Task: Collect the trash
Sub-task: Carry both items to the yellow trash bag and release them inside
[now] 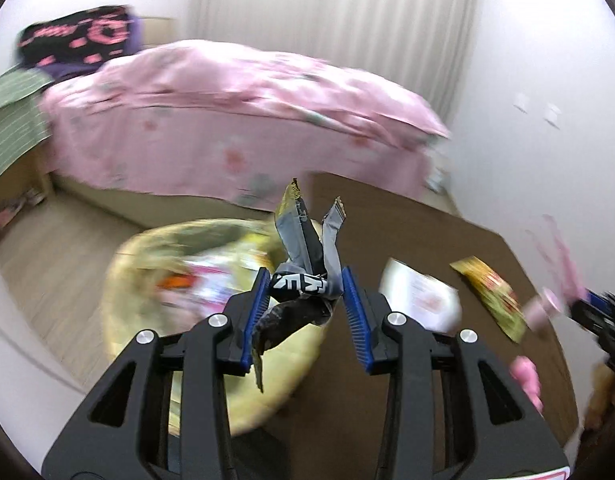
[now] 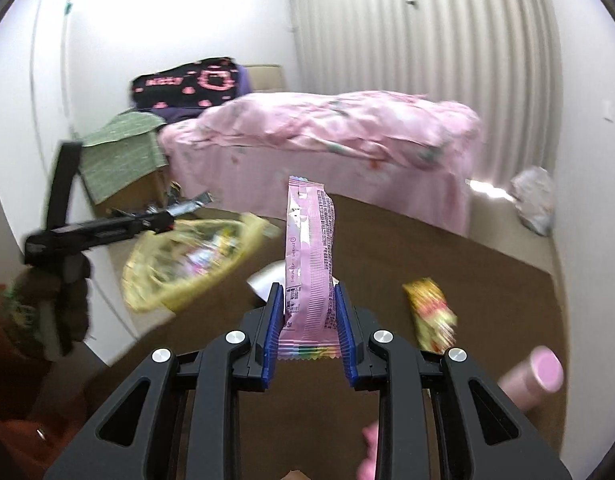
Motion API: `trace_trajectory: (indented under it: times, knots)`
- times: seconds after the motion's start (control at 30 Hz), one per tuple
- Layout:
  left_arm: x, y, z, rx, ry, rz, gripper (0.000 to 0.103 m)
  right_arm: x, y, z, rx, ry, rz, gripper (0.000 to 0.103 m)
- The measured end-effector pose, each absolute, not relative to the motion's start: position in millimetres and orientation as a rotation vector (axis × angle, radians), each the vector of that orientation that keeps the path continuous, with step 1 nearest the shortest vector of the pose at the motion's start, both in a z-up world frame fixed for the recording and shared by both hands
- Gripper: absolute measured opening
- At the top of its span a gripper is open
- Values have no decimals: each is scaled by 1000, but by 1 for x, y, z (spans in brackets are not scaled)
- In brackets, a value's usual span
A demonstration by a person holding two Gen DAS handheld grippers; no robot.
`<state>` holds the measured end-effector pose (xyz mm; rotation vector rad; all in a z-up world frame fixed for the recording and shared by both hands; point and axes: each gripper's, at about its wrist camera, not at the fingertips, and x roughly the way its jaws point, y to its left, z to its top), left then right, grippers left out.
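Note:
My left gripper (image 1: pixel 305 286) is shut on a crumpled black and silver wrapper (image 1: pixel 303 256) and holds it above a yellow bin (image 1: pixel 147 248) with several wrappers inside. My right gripper (image 2: pixel 309 300) is shut on a pink wrapper (image 2: pixel 309 264) that stands upright above the brown table (image 2: pixel 487 264). In the right wrist view the left gripper (image 2: pixel 107 228) hovers over the yellow bin (image 2: pixel 191 260) at the left. In the left wrist view the right gripper (image 1: pixel 599 312) shows at the right edge with the pink wrapper (image 1: pixel 555 256).
A yellow snack packet (image 2: pixel 429 314), a white packet (image 1: pixel 423 296) and a pink cylinder (image 2: pixel 535 376) lie on the table. A pink object (image 1: pixel 527 376) sits near the front edge. A bed with a pink cover (image 2: pixel 327 140) stands behind. A white bag (image 2: pixel 535 196) lies by the wall.

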<state>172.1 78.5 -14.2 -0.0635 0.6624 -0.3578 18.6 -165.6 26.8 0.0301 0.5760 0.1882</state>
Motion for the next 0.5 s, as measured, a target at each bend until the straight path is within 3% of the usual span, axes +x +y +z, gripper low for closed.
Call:
trace_trajectory:
  times: [0.23, 0.37, 0.5]
  knots:
    - [235, 125, -74, -252, 766, -293, 35, 99, -102, 23, -5, 653, 348, 25]
    - [248, 126, -112, -181, 908, -223, 35, 141, -68, 8, -70, 716, 409, 25]
    - [247, 133, -125, -151, 927, -150, 35, 186, -43, -16, -60, 798, 470, 25]
